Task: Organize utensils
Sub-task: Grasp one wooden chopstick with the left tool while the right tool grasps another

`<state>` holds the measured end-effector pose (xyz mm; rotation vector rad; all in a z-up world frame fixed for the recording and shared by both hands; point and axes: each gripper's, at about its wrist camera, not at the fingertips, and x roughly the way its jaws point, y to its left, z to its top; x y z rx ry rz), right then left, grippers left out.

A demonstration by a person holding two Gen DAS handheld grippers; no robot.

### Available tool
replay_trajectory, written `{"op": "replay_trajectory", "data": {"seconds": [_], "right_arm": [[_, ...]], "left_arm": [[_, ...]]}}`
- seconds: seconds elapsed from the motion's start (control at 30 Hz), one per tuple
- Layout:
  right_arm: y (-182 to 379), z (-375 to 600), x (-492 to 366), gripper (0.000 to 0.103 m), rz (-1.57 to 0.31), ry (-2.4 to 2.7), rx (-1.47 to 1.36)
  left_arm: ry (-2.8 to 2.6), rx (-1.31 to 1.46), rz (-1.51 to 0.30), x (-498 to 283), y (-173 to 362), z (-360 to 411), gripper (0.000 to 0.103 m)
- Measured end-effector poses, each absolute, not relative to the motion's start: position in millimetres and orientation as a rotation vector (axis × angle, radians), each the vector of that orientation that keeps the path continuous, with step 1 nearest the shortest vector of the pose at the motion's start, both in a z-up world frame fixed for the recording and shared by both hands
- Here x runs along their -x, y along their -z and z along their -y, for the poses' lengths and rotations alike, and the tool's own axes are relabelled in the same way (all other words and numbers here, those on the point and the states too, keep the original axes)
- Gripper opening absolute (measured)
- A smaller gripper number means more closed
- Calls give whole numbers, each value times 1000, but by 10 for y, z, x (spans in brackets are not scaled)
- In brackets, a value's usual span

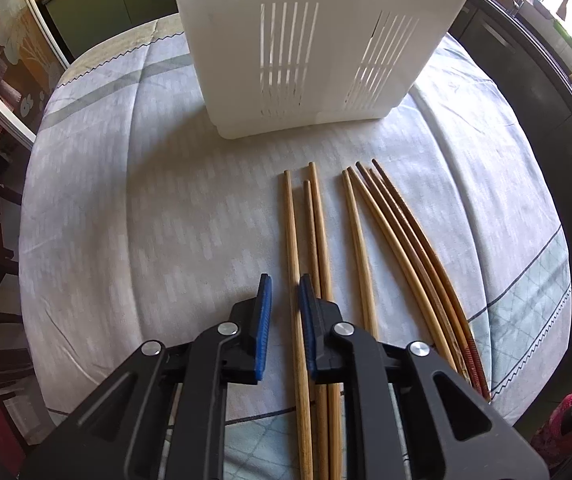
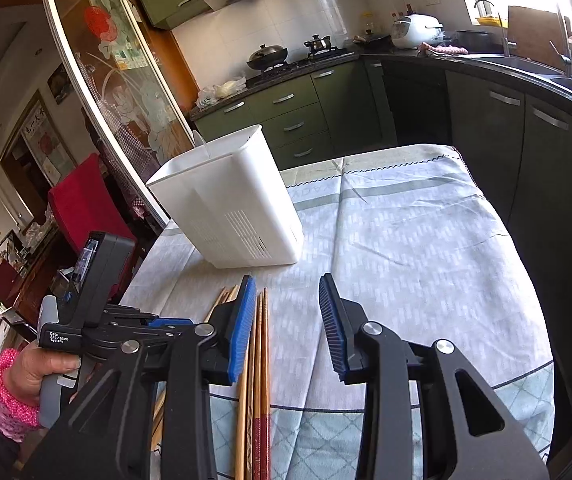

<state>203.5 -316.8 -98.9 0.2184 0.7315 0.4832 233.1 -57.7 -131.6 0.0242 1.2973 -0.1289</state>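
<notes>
Left wrist: chopsticks (image 1: 318, 248) lie lengthwise toward holder (image 1: 306, 48) (white); jaws narrowly parted astride one.

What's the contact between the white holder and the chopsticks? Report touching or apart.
Apart. The left wrist view shows a strip of bare tablecloth between the white holder base and the tips of the chopsticks.

Left wrist steeply down over chopsticks (image 1: 292, 264), right wrist shallower, both share holder (image 2: 230, 208).
</notes>
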Motion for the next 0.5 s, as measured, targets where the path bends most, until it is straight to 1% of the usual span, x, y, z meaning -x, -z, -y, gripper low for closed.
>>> {"op": "replay_trajectory", "data": {"seconds": [0.13,0.23,0.27,0.3,0.4,0.5], "right_arm": [[995,3154,-2053,37,-740,-486,-221],[995,3124,-2053,37,-745,-488,-214],[996,3116,-2055,37,-746,-488,-212],[994,3110,-2051,37,-749,-489,-210],[1000,3072,-2068,37,-764,-491,-192],[1040,2988,-2120,37,-820,-517,-160]], "left_arm": [[130,-53,-1299,-2351,1357,658,14],[128,-80,-1290,-2376,1402,807,13],[127,-85,-1287,-2379,1403,819,11],[129,-87,-1285,-2382,1403,822,7],[134,-67,-1288,-2391,1396,797,6],[128,-37,-1266,-2380,1341,669,6]]}}
